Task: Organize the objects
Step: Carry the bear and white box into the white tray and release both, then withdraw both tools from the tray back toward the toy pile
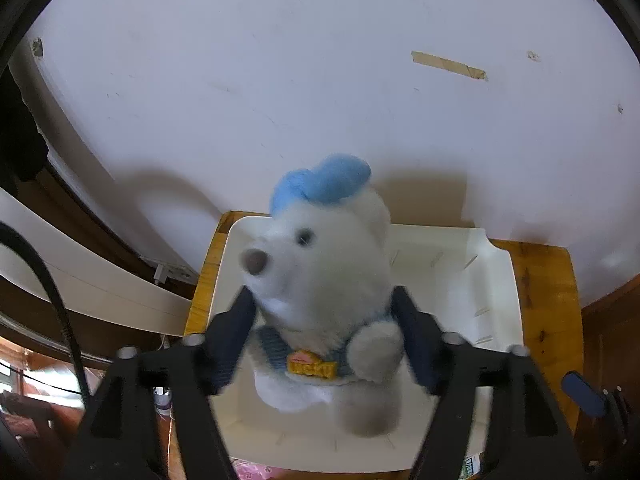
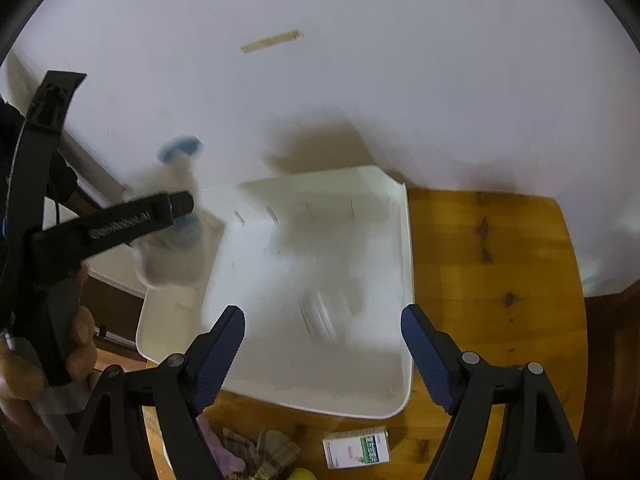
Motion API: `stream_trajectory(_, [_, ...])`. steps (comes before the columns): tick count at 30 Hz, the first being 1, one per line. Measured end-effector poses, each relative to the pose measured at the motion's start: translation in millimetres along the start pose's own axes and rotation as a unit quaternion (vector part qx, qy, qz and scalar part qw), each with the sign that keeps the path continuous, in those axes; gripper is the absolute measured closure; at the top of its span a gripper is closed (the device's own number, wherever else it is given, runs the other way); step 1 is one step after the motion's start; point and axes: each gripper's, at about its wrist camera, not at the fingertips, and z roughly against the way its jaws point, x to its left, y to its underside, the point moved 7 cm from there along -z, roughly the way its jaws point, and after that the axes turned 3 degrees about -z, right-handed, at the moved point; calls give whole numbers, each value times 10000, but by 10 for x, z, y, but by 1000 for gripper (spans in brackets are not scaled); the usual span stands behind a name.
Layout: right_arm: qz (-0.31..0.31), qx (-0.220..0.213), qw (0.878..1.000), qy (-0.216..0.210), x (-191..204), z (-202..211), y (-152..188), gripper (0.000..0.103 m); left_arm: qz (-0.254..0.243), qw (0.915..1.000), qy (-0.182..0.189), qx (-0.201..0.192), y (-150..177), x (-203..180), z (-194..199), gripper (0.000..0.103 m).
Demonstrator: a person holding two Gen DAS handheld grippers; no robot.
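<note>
White plush bear point(image 1: 324, 300) in a blue cap stands upright, snout turned left, between the left gripper's point(image 1: 324, 344) wide jaws over the white tray's point(image 1: 500, 280) left end. The right gripper point(image 2: 323, 354), angled downward, gapes empty above the tray's near edge.

A lived-in home room.
A scuffed white wall point(image 1: 320, 80) with a tape strip point(image 1: 448, 65) rises behind a knotty wooden table point(image 2: 488, 280); a plush bear point(image 1: 320, 280) is present.
</note>
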Motion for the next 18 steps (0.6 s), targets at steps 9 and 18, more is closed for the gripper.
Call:
stream_trajectory(9, [71, -409, 9991, -69, 26, 320, 66, 22, 324, 9991, 262, -105, -31, 43, 239, 7])
stream_trajectory(18, [375, -1084, 9934, 72, 216, 914, 196, 22, 273, 9978, 348, -500, 57, -37, 775, 7])
